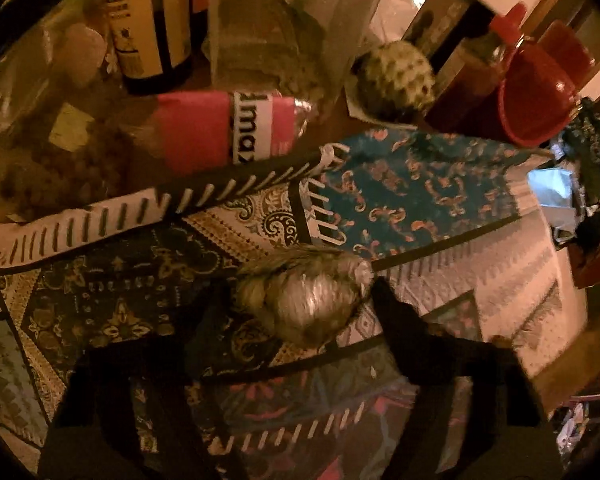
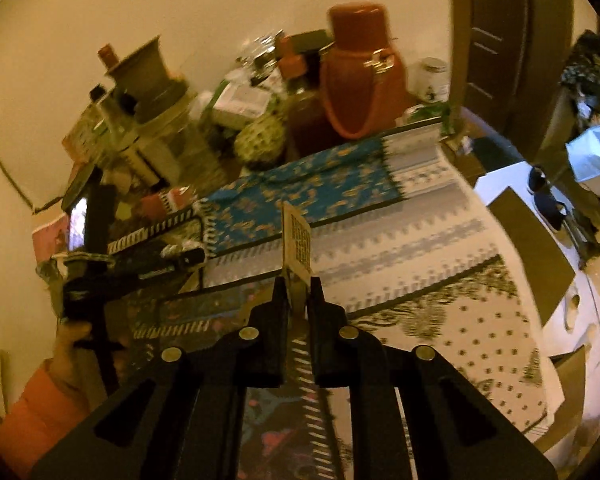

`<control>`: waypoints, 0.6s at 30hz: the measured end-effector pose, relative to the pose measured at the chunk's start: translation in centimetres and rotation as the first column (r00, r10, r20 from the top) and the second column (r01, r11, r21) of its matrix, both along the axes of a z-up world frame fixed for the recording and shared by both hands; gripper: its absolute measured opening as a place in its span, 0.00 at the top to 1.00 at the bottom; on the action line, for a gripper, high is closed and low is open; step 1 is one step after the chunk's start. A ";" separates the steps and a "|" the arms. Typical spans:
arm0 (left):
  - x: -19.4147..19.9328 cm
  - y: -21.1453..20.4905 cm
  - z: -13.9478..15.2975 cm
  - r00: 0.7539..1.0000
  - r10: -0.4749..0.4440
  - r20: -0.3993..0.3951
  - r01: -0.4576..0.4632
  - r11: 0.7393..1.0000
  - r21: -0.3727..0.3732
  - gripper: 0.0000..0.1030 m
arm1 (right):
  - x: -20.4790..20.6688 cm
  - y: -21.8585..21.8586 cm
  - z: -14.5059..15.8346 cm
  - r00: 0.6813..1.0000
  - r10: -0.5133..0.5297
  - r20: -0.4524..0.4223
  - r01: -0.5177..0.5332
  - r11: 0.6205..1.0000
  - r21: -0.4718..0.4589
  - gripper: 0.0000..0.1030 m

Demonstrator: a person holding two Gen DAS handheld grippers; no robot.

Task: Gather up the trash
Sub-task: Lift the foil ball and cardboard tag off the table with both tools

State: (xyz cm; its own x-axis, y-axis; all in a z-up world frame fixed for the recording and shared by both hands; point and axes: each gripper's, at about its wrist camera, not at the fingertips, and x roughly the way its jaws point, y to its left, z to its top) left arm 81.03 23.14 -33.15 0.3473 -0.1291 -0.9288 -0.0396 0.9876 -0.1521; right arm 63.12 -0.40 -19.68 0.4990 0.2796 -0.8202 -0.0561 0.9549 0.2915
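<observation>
In the left wrist view my left gripper point(image 1: 300, 300) is shut on a crumpled silvery foil wrapper point(image 1: 304, 296), held just above the patterned tablecloth point(image 1: 412, 192). The fingers are dark and blurred. In the right wrist view my right gripper point(image 2: 298, 284) is shut on a small printed cardboard tag point(image 2: 296, 240) that stands upright above the jaws. The left gripper point(image 2: 180, 258) also shows at the left of that view, held by a hand in an orange sleeve point(image 2: 40, 400), with the wrapper point(image 2: 180, 250) at its tip.
The back of the table is crowded: dark bottles point(image 1: 152, 28), a pink packet point(image 1: 220, 132), a green custard apple point(image 1: 396, 76), a red mug point(image 1: 536, 96), a red flask point(image 2: 360, 68), plastic bags. The table's right edge point(image 2: 540, 320) drops to the floor. A door point(image 2: 500, 40) stands behind.
</observation>
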 end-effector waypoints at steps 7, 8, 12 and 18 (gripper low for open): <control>-2.8 -2.8 3.6 0.993 -0.030 0.114 0.025 0.998 0.053 0.47 | -1.4 -3.3 1.1 0.999 -0.023 0.030 0.023 1.000 0.016 0.92; -3.7 -3.3 4.7 0.990 -0.035 0.137 0.026 0.998 0.060 0.47 | -1.7 -3.7 1.3 0.999 -0.020 0.037 0.019 1.000 0.020 0.92; -6.9 -5.0 8.3 0.978 -0.034 0.207 0.020 0.997 0.069 0.47 | -3.0 -5.2 2.7 0.997 0.009 0.078 -0.012 0.999 0.036 0.92; -13.1 -8.1 14.7 0.947 0.013 0.320 -0.040 0.996 0.079 0.47 | -6.2 -8.0 5.6 0.987 0.066 0.148 -0.074 0.996 0.047 0.92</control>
State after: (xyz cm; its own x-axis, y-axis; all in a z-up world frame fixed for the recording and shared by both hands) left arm 67.96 15.06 -18.43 0.6294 -0.0423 -0.7760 -0.0289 0.9966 -0.0778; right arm 56.96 -8.45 -14.09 0.5905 0.3589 -0.7229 -0.1680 0.9307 0.3249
